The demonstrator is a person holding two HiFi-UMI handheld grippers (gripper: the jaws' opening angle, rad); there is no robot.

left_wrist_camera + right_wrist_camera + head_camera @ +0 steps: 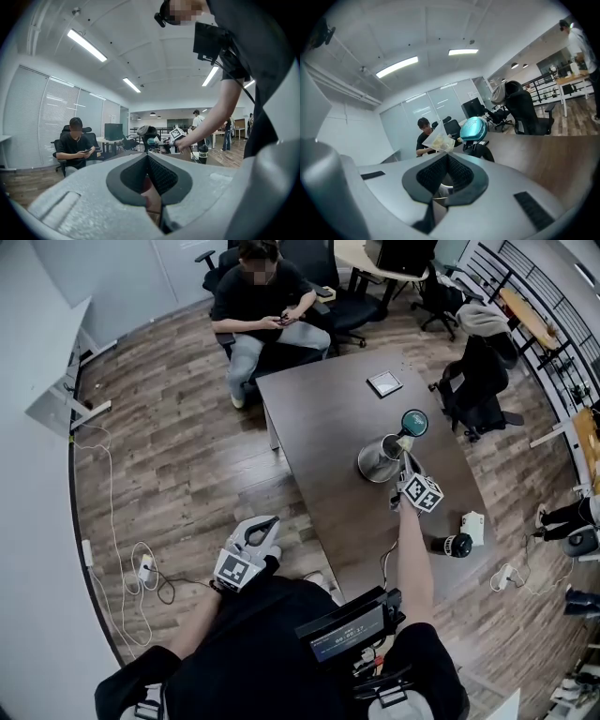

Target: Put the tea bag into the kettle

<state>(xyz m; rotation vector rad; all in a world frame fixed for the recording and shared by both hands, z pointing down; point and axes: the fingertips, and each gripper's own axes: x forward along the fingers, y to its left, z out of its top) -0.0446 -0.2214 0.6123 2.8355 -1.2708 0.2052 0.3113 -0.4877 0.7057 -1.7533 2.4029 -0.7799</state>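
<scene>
- at the mouth of the open kettle (380,459) on the bench (319,418), the right hand-held gripper (407,456) is pinching the tea bag (440,140).
- off the bench, the left hand-held gripper (265,524) is hanging with its jaws pressed together, empty.

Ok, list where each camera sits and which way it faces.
Head view: on the person's head, steeply down on the table and kettle; both forearms show.
Left gripper view: on the left gripper, beside the table, facing across it; the right arm shows.
Right gripper view: on the right gripper, facing the kettle's teal lid, tea bag pinched.
Shared: the seated person, all three.
</scene>
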